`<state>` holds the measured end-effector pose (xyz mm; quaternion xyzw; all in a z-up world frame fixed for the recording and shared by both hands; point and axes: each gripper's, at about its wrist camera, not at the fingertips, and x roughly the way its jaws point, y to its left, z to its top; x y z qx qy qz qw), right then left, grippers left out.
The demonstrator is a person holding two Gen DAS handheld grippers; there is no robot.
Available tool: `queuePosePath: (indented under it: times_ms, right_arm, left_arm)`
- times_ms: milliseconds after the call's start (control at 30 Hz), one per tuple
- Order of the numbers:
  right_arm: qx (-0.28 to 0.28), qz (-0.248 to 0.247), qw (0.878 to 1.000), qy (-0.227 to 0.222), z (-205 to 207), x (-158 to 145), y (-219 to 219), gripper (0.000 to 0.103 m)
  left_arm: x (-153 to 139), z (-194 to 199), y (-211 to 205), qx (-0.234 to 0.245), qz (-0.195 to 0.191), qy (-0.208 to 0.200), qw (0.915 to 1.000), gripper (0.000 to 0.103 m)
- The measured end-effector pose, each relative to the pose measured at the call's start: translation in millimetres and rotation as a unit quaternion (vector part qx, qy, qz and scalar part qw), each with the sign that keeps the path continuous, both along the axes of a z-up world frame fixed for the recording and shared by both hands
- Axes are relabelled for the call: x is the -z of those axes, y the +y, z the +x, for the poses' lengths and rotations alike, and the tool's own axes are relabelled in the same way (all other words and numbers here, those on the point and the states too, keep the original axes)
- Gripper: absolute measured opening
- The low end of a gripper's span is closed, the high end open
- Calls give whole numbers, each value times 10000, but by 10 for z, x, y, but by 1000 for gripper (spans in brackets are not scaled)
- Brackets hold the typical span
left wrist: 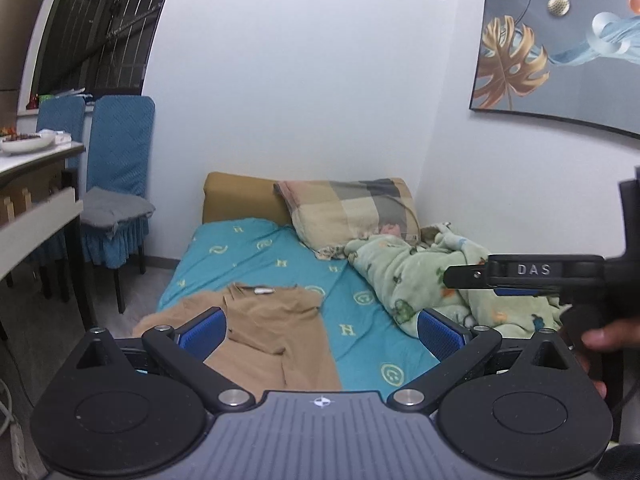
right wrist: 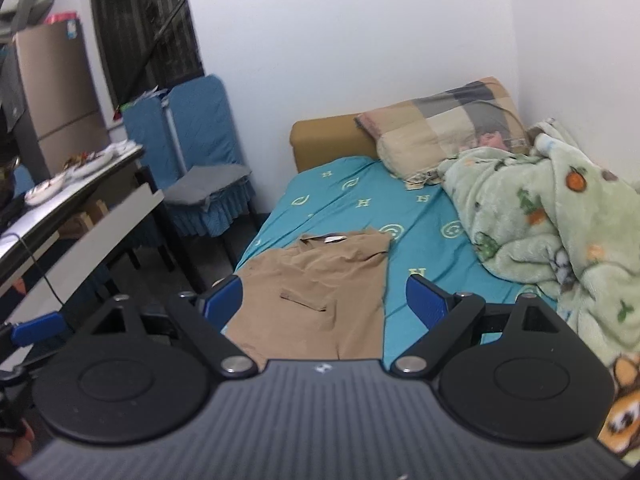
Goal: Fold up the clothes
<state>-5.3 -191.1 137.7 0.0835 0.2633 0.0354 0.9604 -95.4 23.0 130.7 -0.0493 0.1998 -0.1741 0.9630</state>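
A pair of tan trousers (left wrist: 276, 332) lies spread on the teal bed sheet (left wrist: 360, 320), waistband toward the pillow, legs toward me. It shows in the right wrist view too (right wrist: 316, 296), with a back pocket facing up. My left gripper (left wrist: 322, 330) is open and empty, held above the trousers' near part. My right gripper (right wrist: 324, 298) is open and empty, also held above the trousers. The right gripper shows side-on in the left wrist view (left wrist: 528, 276), over the blanket, held by a hand.
A plaid pillow (left wrist: 352, 208) and a crumpled green fleece blanket (right wrist: 540, 216) lie at the bed's head and right side. Left of the bed stand blue-covered chairs (left wrist: 116, 184) and a table (right wrist: 80, 200) with plates. White walls enclose the bed.
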Motion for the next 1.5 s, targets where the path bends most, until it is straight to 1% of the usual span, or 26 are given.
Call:
queuePosePath:
  times_ms: [33,100,200,400,433,467,567,633,733,767,867,967,1033,1067,1100,1133,1167,1200,1267,1333,1400,1500]
  right_arm:
    - [-53,-155,9998,60,101,14,58,90]
    - [-163,-457,9987,183,308,47,175,90]
    - [-404,-705,9959,409,719,270,358,90]
    - [-911,-977,9887,676,1638,954,919,90]
    - [-1016,-999,9872,713,1819,1092,1021,90]
    - [-1107,-1009,9859,745,1998,1235,1119,90]
    - [-1477,-1036,9800,838,2578,1705,1467,90]
    - [-1783,-1125,9742,811,2934,2003,1736,90]
    - [-2284,-1165,9637,745,3358,2389,2207,90]
    - [-2449,-1178,9596,723,3499,2517,2365,90]
    - [-2979,-1285,9430,733,3831,2872,2828,90]
    - [-3292,-1675,9269,671,3998,3159,3197,90]
    - [-3480,-1943,9150,634,4108,3352,3440,90]
    - [-3430,-2167,9116,659,4143,3453,3531,84]
    - [-3363,-2381,9086,682,4168,3541,3591,74]
    - [-3283,-2516,9086,588,4156,3581,3613,55]
    - [-3213,-2624,9085,500,4144,3612,3628,26]
    - [-3230,-2517,9112,443,4132,3569,3588,10]
    - [-3124,-2224,9235,138,4078,3406,3450,9]
    - [-3017,-1819,9354,-313,4002,3147,3215,8]
    - [-2720,-1349,9507,-638,3953,2846,2883,8]
    - [-2121,-756,9685,-1066,3908,2437,2256,8]
  left_arm:
    - [-43,22,24,-1,4,-18,10000,103]
    - [44,220,101,-50,-65,38,10000,103]
    - [405,606,299,-310,-232,290,9988,103]
    - [1140,1354,706,-796,-526,783,9924,101]
    - [1260,1420,783,-797,-469,743,9929,101]
    - [1366,1477,852,-853,-326,720,9932,101]
    - [1691,1660,1125,-1294,-199,811,9881,101]
    - [1888,1805,1344,-1428,-439,1016,9835,101]
    - [2150,1995,1702,-1761,-810,1238,9732,101]
    - [2223,2043,1785,-1835,-881,1282,9706,101]
    - [2420,2177,1949,-2073,-1004,1390,9631,101]
    - [2591,2334,2033,-2316,-1092,1570,9538,101]
    - [2666,2412,2064,-2397,-1137,1629,9503,101]
    - [2690,2448,2067,-2432,-1128,1644,9493,101]
    - [2708,2474,2066,-2463,-1115,1660,9483,101]
    - [2724,2497,2064,-2494,-1103,1677,9474,101]
    - [2730,2497,2054,-2515,-1109,1675,9468,101]
    - [2733,2490,2042,-2532,-1121,1667,9463,101]
    - [2738,2476,2016,-2568,-1145,1650,9454,101]
    - [2716,2444,1984,-2569,-1145,1588,9464,101]
    - [2681,2422,1927,-2564,-1099,1454,9492,101]
    - [2616,2381,1750,-2460,-813,1295,9571,101]
